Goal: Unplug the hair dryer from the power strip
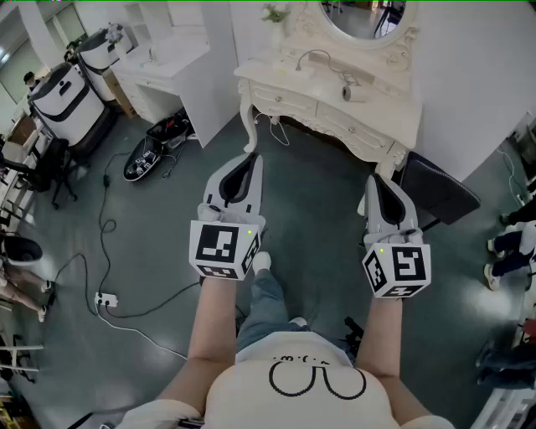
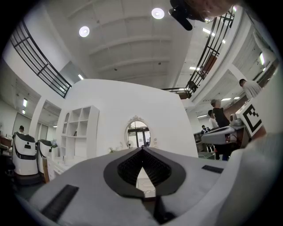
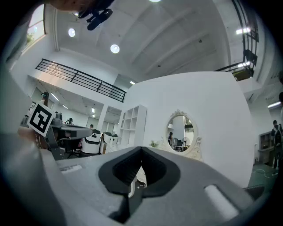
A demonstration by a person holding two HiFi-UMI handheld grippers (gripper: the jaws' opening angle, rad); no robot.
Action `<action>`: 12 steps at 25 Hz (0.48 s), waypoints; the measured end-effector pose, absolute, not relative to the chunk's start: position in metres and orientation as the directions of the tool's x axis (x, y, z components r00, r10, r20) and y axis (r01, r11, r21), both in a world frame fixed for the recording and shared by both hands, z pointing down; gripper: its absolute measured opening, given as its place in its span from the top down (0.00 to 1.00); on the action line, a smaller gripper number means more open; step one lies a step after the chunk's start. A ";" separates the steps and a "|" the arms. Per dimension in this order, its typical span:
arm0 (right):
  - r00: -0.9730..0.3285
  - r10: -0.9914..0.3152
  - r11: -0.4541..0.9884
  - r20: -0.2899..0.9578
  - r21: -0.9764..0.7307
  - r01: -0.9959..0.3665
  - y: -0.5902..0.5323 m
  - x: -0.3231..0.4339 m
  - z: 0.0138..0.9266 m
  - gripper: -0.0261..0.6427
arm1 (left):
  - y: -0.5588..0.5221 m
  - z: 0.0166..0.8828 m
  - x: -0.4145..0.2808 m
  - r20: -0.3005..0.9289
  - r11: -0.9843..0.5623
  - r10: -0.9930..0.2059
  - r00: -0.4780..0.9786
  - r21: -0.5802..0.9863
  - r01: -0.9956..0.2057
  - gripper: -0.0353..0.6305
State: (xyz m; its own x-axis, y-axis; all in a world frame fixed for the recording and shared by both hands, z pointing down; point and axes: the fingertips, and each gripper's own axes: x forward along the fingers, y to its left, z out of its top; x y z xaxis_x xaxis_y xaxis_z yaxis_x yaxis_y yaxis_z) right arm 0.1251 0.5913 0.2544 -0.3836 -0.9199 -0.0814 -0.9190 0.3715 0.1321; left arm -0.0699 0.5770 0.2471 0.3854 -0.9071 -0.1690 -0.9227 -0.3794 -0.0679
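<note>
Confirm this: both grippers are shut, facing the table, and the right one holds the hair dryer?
Wrong on the hold: the right gripper is shut but empty, as the right gripper view shows; the hair dryer lies on the table. The left gripper is shut too; both face the table.

A white carved dressing table [image 1: 381,105] stands against the white wall [image 1: 469,75] on a grey floor [image 1: 318,218]. An oval mirror [image 1: 368,21] hangs above it, white shelves [image 2: 79,132] stand left of it, and round ceiling lamps [image 2: 158,13] shine overhead.
</note>
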 end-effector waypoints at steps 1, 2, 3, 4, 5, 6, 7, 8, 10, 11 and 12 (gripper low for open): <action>-0.382 -0.921 0.370 -0.083 0.130 -0.920 0.587 0.124 0.254 0.96 | 0.573 0.248 -0.071 -0.168 -0.379 -0.907 0.386 -0.071 -0.923 0.95; -0.380 -0.921 0.368 -0.085 0.128 -0.921 0.583 0.124 0.254 0.96 | 0.569 0.248 -0.072 -0.167 -0.378 -0.907 0.385 -0.073 -0.923 0.95; -0.378 -0.922 0.366 -0.086 0.127 -0.922 0.579 0.123 0.255 0.96 | 0.565 0.249 -0.073 -0.166 -0.378 -0.908 0.385 -0.074 -0.923 0.95; -0.376 -0.923 0.364 -0.086 0.127 -0.922 0.574 0.122 0.255 0.96 | 0.560 0.251 -0.075 -0.165 -0.376 -0.909 0.383 -0.072 -0.924 0.95; -0.376 -0.923 0.364 -0.083 0.129 -0.922 0.569 0.121 0.256 0.96 | 0.554 0.252 -0.077 -0.164 -0.374 -0.910 0.380 -0.067 -0.925 0.95; -0.376 -0.923 0.364 -0.080 0.133 -0.922 0.563 0.119 0.257 0.96 | 0.547 0.254 -0.080 -0.164 -0.373 -0.911 0.378 -0.062 -0.926 0.95; -0.376 -0.924 0.364 -0.074 0.137 -0.921 0.556 0.118 0.259 0.96 | 0.540 0.256 -0.082 -0.164 -0.372 -0.912 0.376 -0.056 -0.927 0.95; -0.374 -0.925 0.362 -0.069 0.141 -0.921 0.548 0.117 0.260 0.96 | 0.532 0.257 -0.083 -0.164 -0.372 -0.912 0.376 -0.051 -0.927 0.95; -0.372 -0.926 0.361 -0.068 0.136 -0.923 0.530 0.116 0.261 0.96 | 0.512 0.260 -0.084 -0.161 -0.377 -0.911 0.379 -0.041 -0.925 0.95; -0.374 -0.925 0.363 -0.073 0.126 -0.923 0.519 0.116 0.260 0.96 | 0.500 0.261 -0.084 -0.160 -0.381 -0.910 0.382 -0.036 -0.924 0.95; -0.376 -0.923 0.366 -0.078 0.116 -0.923 0.506 0.115 0.259 0.96 | 0.486 0.262 -0.084 -0.158 -0.384 -0.910 0.384 -0.032 -0.923 0.95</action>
State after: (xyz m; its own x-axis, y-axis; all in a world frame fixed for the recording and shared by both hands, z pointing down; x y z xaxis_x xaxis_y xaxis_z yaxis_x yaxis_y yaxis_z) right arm 0.1155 0.5064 0.2586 -0.3763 -0.9232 -0.0783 -0.9232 0.3665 0.1156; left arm -0.0838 0.4863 0.2620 0.3841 -0.9096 -0.1581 -0.9227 -0.3841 -0.0318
